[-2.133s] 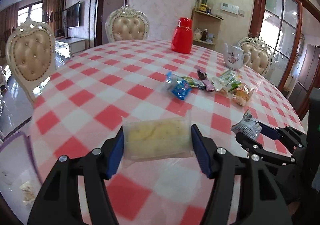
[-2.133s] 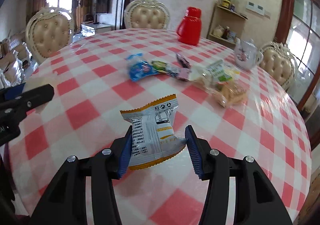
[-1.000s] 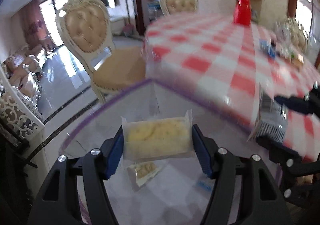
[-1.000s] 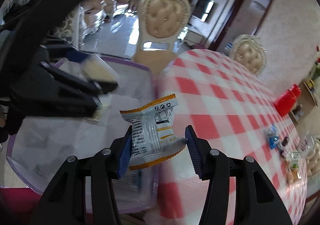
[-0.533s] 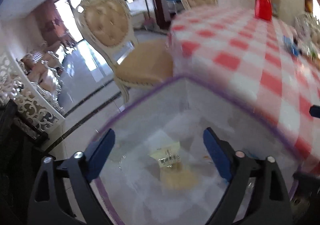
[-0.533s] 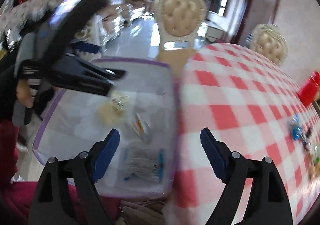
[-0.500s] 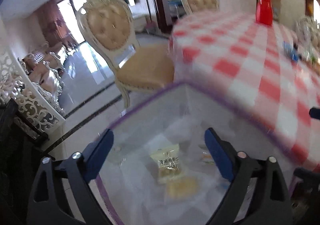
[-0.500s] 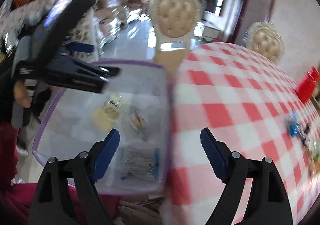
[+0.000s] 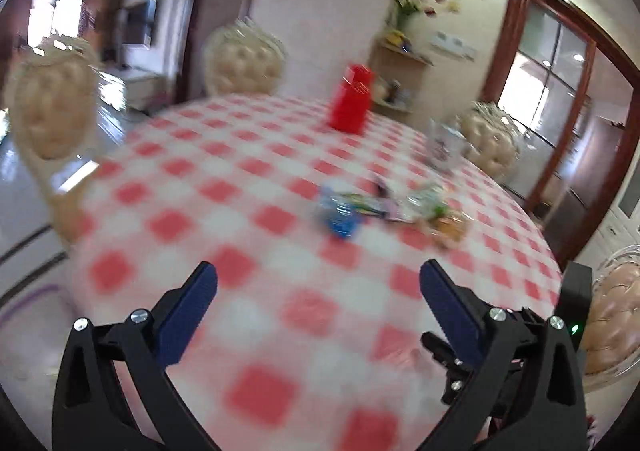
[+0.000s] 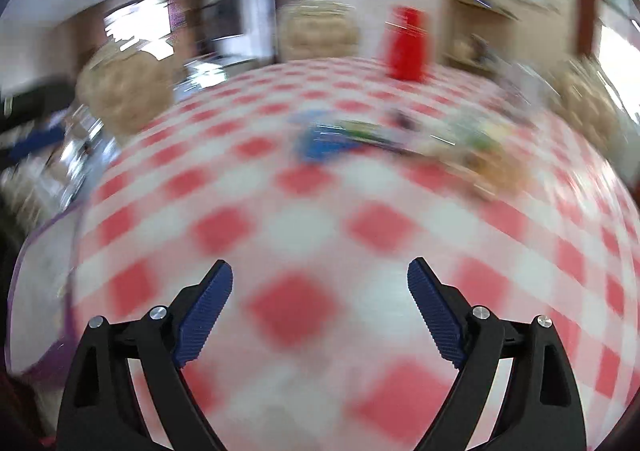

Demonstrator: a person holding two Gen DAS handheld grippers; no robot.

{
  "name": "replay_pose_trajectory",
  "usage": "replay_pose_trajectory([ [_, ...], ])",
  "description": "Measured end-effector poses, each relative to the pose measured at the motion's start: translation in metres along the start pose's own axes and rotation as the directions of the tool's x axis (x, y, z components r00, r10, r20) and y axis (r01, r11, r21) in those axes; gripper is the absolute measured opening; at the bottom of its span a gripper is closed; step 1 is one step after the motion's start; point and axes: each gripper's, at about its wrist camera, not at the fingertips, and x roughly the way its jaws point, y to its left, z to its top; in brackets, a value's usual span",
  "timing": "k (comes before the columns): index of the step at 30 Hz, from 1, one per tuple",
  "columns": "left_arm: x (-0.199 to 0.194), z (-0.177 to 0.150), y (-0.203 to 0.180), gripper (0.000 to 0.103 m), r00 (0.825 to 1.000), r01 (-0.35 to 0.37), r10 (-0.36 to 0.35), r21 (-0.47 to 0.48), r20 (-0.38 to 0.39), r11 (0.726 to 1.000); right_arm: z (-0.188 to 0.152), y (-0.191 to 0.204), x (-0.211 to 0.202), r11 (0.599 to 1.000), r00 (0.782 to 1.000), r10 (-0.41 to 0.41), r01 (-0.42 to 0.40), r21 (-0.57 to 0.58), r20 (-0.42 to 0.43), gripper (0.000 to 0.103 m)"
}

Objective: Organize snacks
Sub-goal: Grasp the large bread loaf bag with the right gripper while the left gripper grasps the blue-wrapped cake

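Both views are motion-blurred. A cluster of snack packets lies on the red-and-white checked table (image 9: 256, 315): a blue packet (image 9: 340, 221), greenish packets (image 9: 426, 201) and an orange-brown one (image 9: 450, 227). The same blue packet (image 10: 324, 143) and the pile (image 10: 472, 147) show in the right wrist view. My left gripper (image 9: 318, 291) is open and empty above the near table edge. My right gripper (image 10: 320, 287) is open and empty, also over the near table. The clear bin with a purple rim (image 10: 32, 251) shows at the far left, below the table edge.
A red jug (image 9: 351, 103) and a white teapot (image 9: 442, 145) stand at the back of the table. Cream tufted chairs (image 9: 48, 111) ring it. Part of the right gripper's body (image 9: 576, 299) shows at the right in the left wrist view.
Both grippers let their snack packets fall into the bin, opened wide, and have swung back from the bin to face the table and the snack pile.
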Motion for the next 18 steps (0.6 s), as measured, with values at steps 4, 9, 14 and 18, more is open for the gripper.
replay_pose_trajectory([
  [4,0.090,-0.003,-0.056,0.101,0.999,0.033,-0.033,0.000,-0.041,0.999,0.000,-0.120,0.019,0.939,0.998,-0.061,0.067,0.338,-0.028,0.087],
  [9,0.184,0.012,-0.096,0.101,0.998,-0.053,0.054,-0.030,0.016,0.998,0.021,-0.196,0.035,0.827,0.996,-0.084,0.060,0.560,0.017,0.087],
  [14,0.216,0.040,-0.079,0.101,0.986,-0.136,0.147,-0.130,0.075,0.982,0.064,-0.206,0.082,0.770,0.996,-0.086,0.053,0.635,0.021,0.087],
  [18,0.225,0.063,-0.033,0.101,0.978,-0.174,0.194,-0.209,0.081,0.962,0.090,-0.197,0.128,0.772,0.987,-0.145,0.155,0.616,-0.065,0.087],
])
